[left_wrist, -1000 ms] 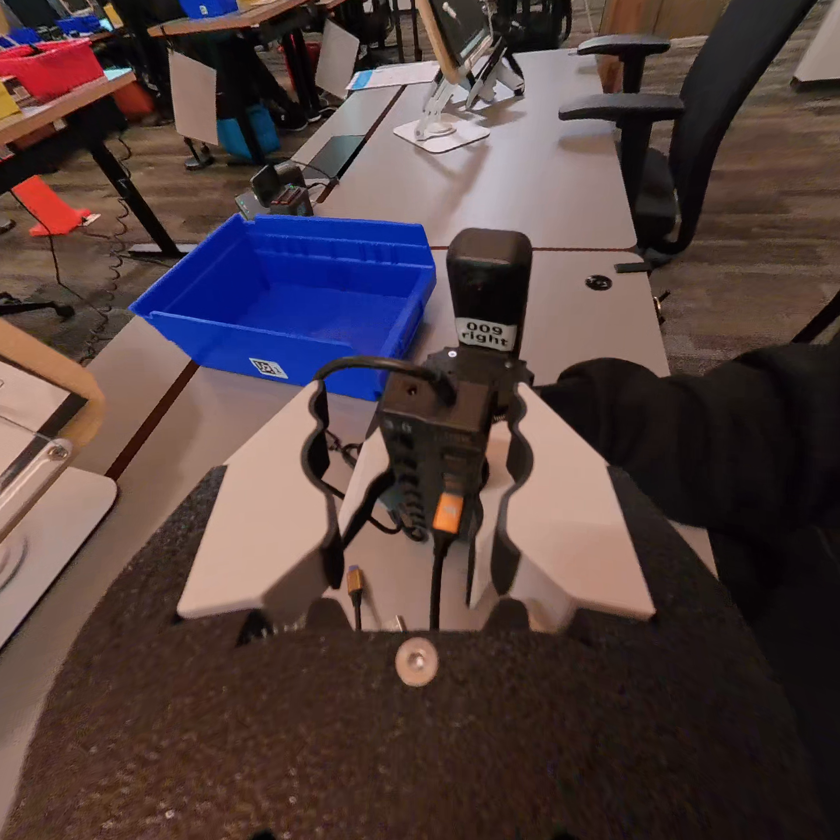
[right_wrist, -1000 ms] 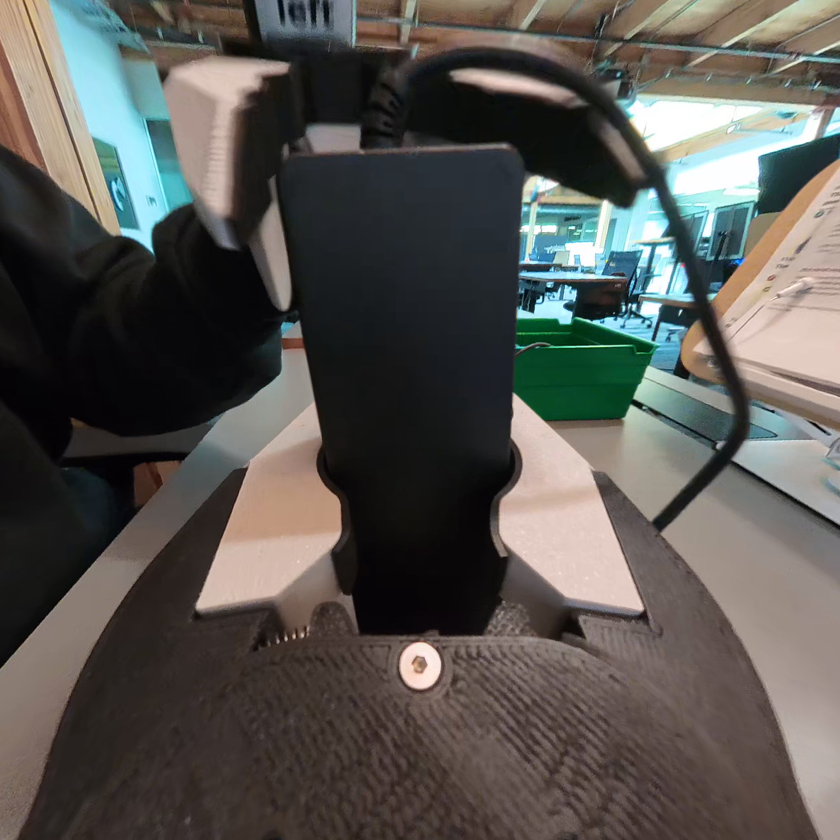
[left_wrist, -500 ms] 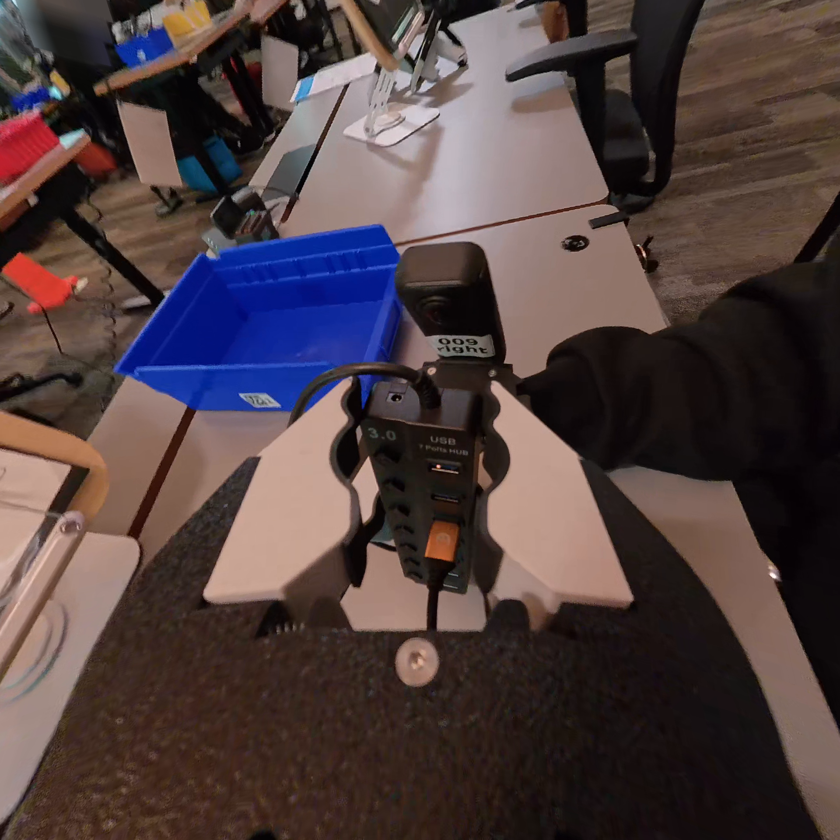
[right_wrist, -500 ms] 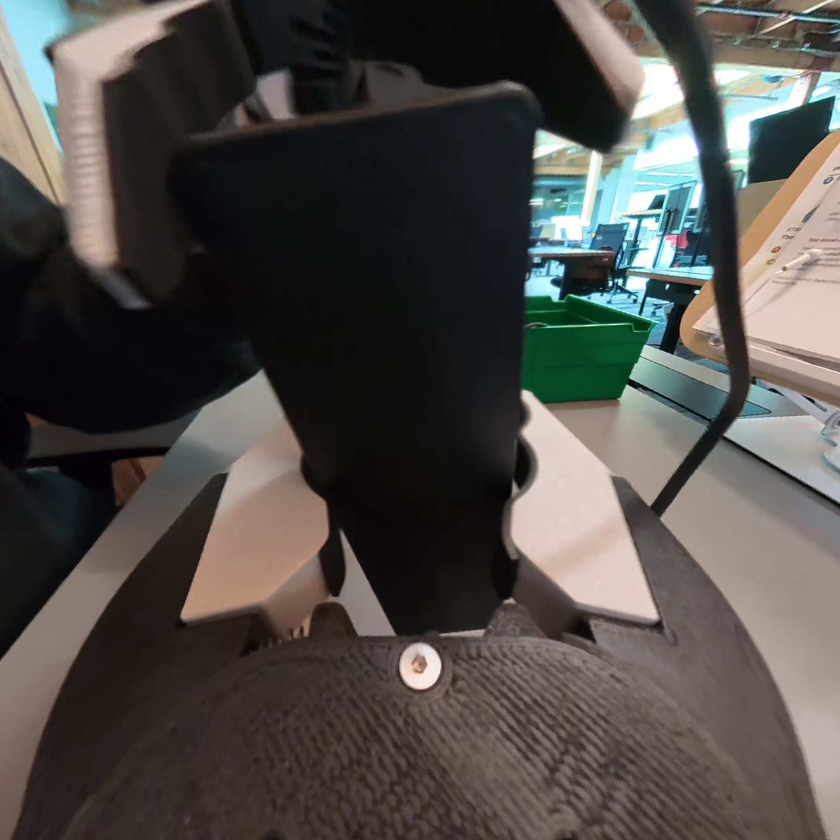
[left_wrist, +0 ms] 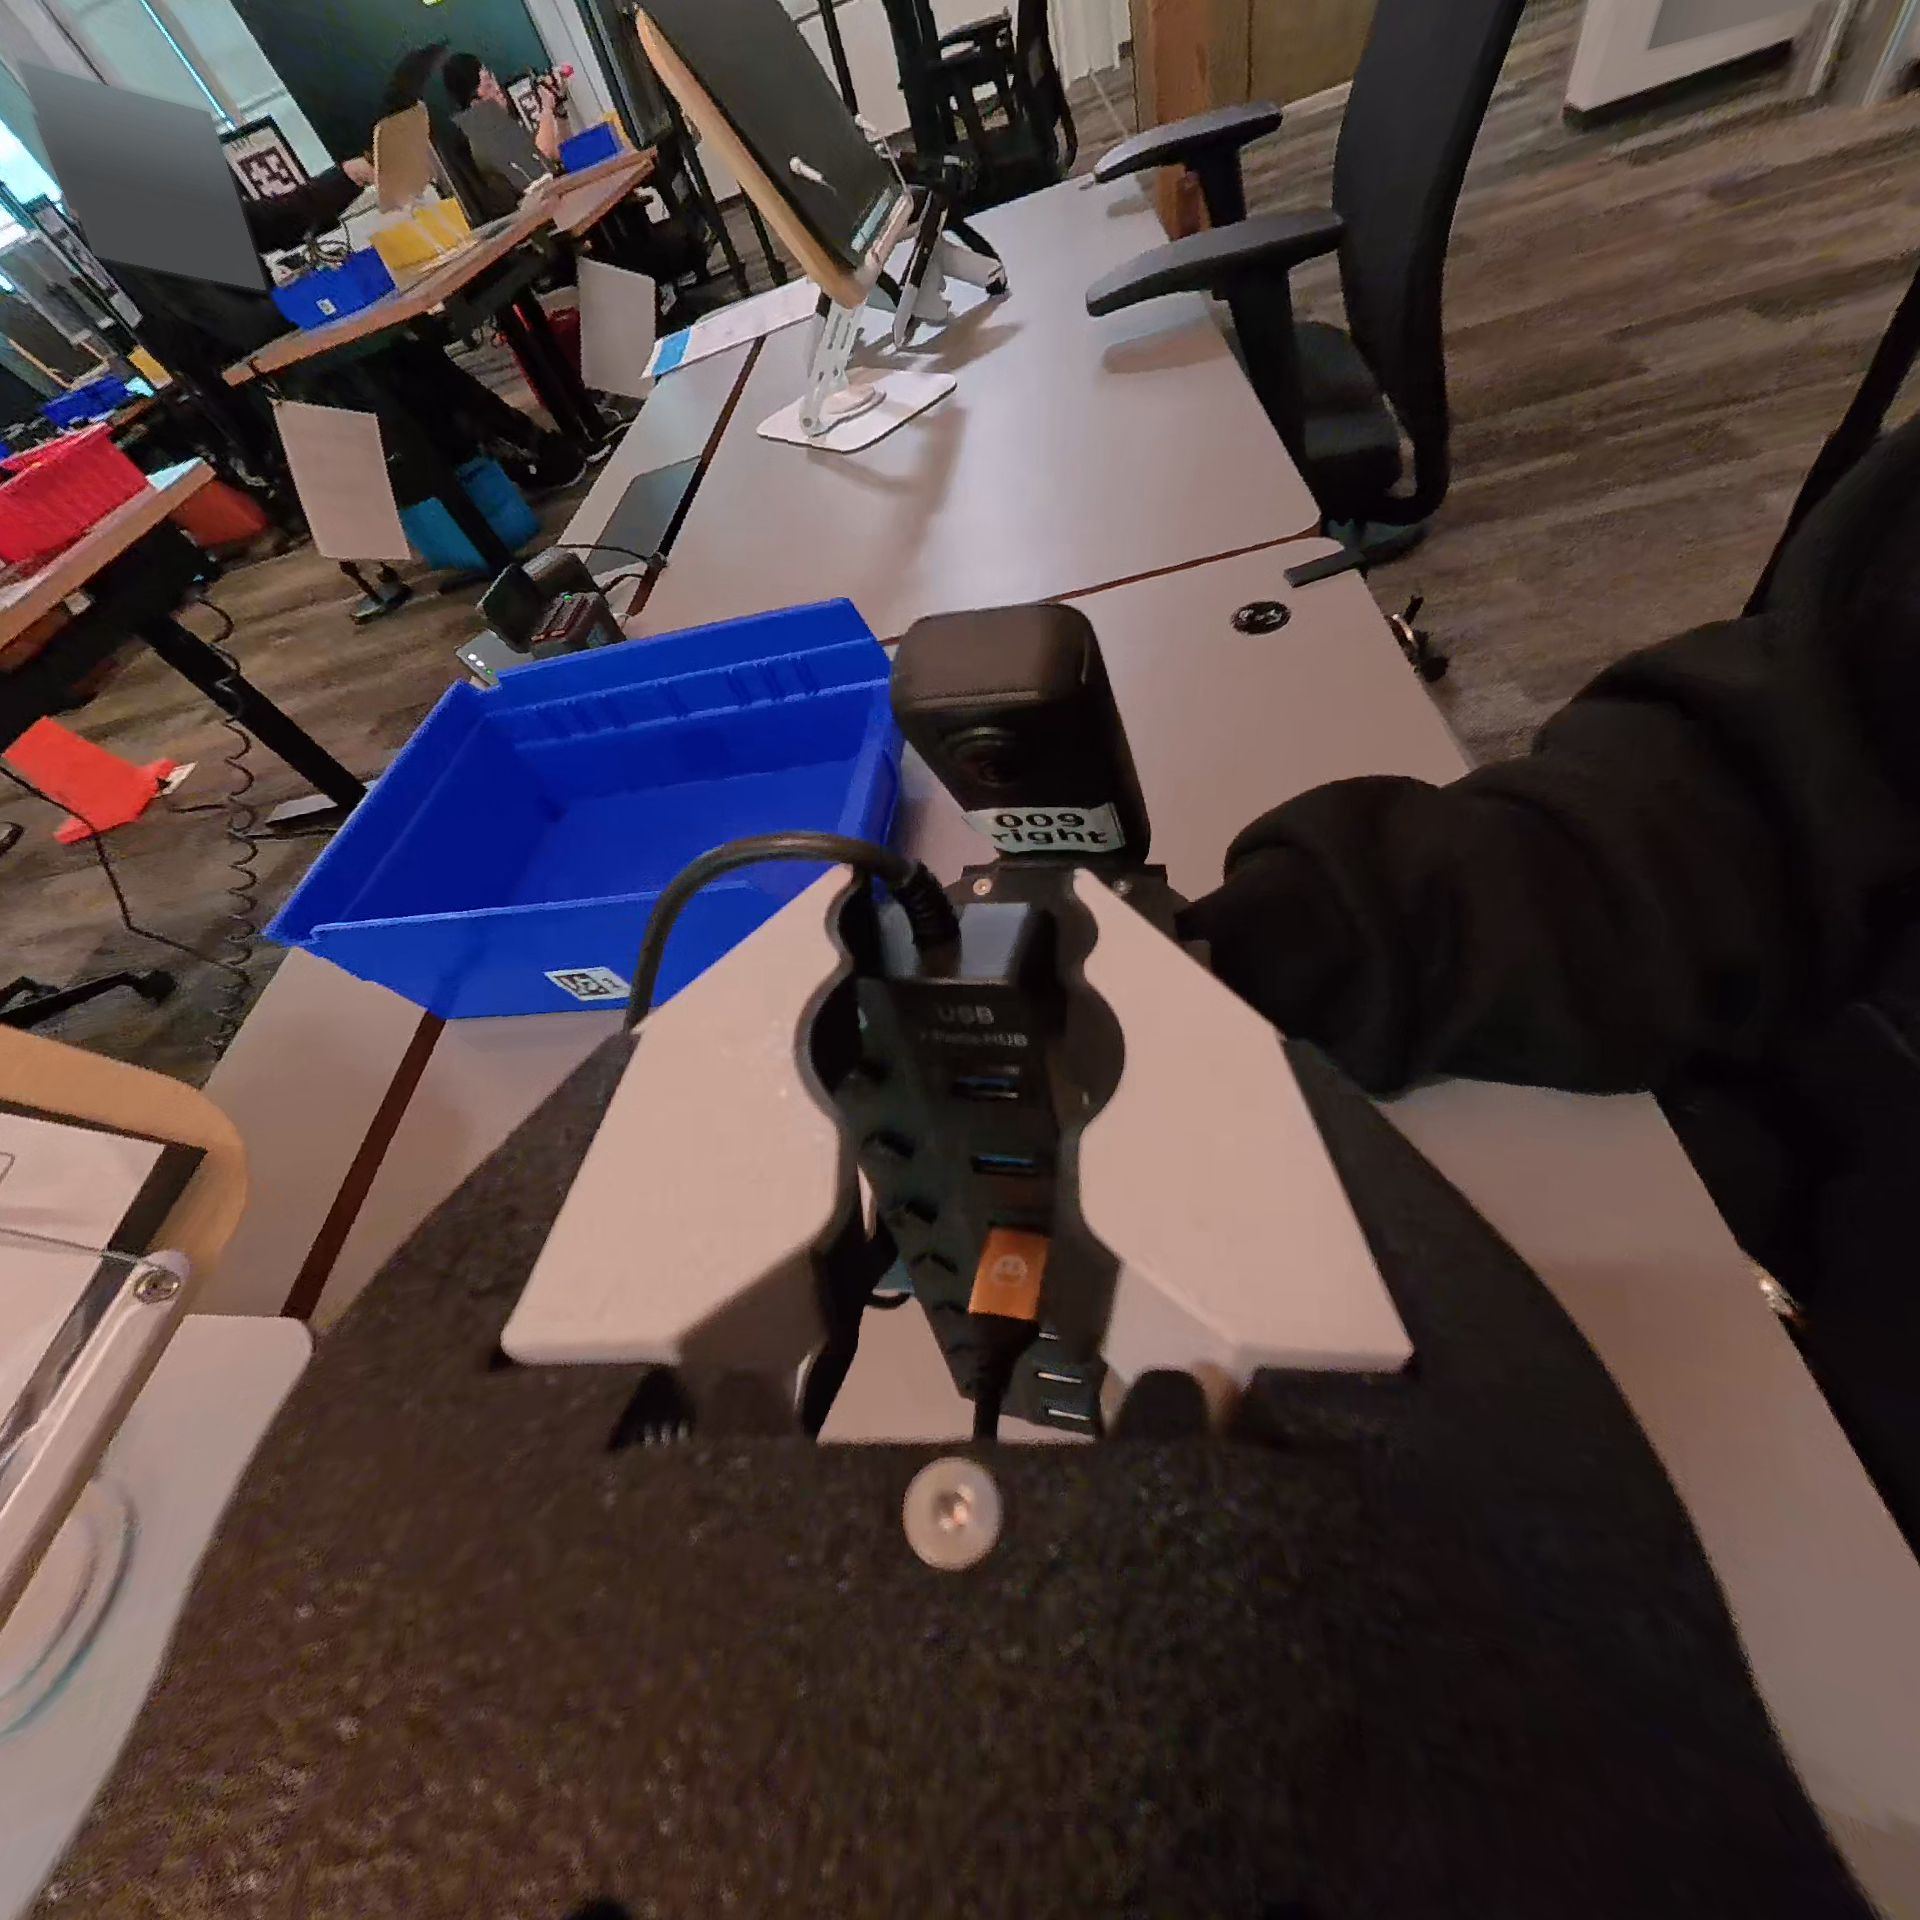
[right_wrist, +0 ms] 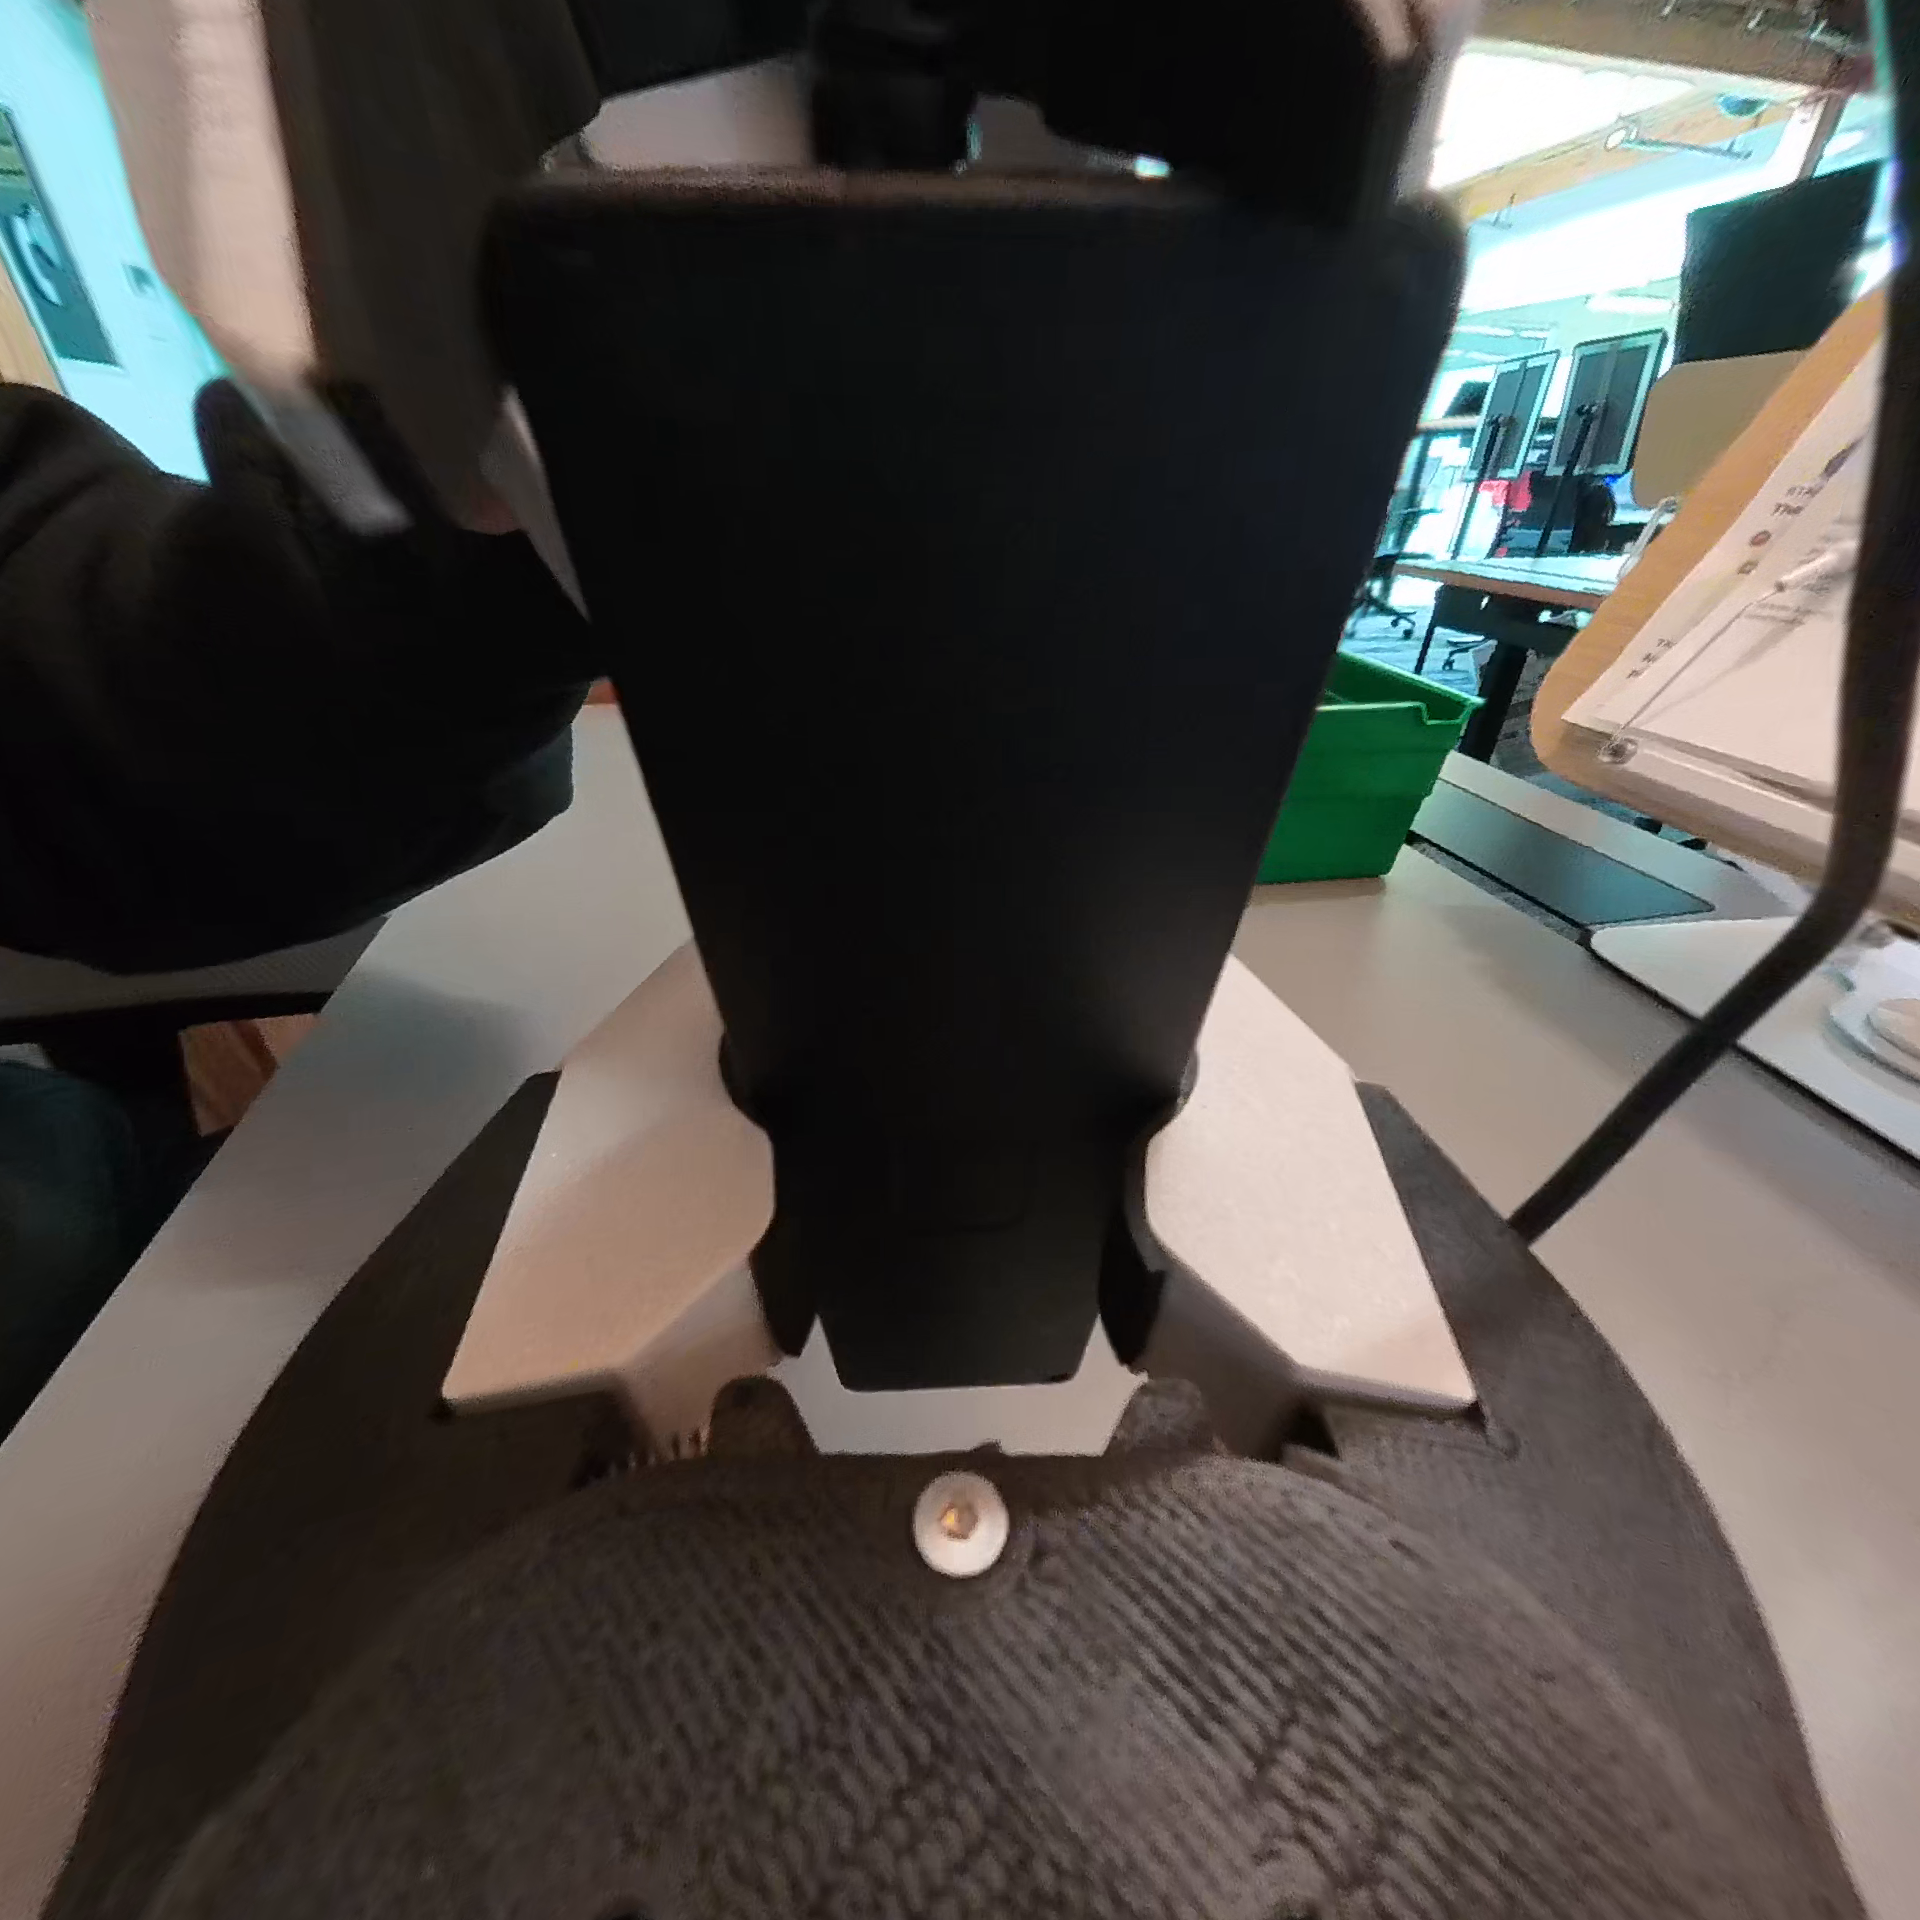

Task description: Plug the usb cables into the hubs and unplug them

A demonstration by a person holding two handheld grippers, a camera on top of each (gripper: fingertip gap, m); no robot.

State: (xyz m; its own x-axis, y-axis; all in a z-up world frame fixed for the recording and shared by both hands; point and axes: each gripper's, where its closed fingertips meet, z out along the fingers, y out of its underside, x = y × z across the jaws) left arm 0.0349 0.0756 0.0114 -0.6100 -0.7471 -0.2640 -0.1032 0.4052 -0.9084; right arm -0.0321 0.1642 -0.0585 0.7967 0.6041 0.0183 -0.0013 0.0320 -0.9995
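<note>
the long black plastic usb hub point(left_wrist: 971, 1122) is held in the air above the grey desk top point(left_wrist: 1226, 707), its port face toward the left wrist camera. that face shows a row of blue-tongued ports with a row of small buttons beside them. an orange-bodied usb plug point(left_wrist: 1006, 1280) on a black cable sits in one of the nearer ports. a thick black lead point(left_wrist: 717, 883) leaves the hub's far end and arcs off to the left.

the left gripper point(left_wrist: 961, 1049) has its grey fingers point(left_wrist: 717, 1174) drawn in against both long sides of the hub, clamped on it. the right gripper point(right_wrist: 951, 1236) grips the same hub from the opposite side; its view shows only the hub's plain black back point(right_wrist: 956, 665), with its fingers closed on the near end. both grippers hold the hub at once.

beyond it, a blue plastic bin point(left_wrist: 613, 831) stands on the desk; a green plastic bin point(right_wrist: 1361, 790) stands on the other side.
</note>
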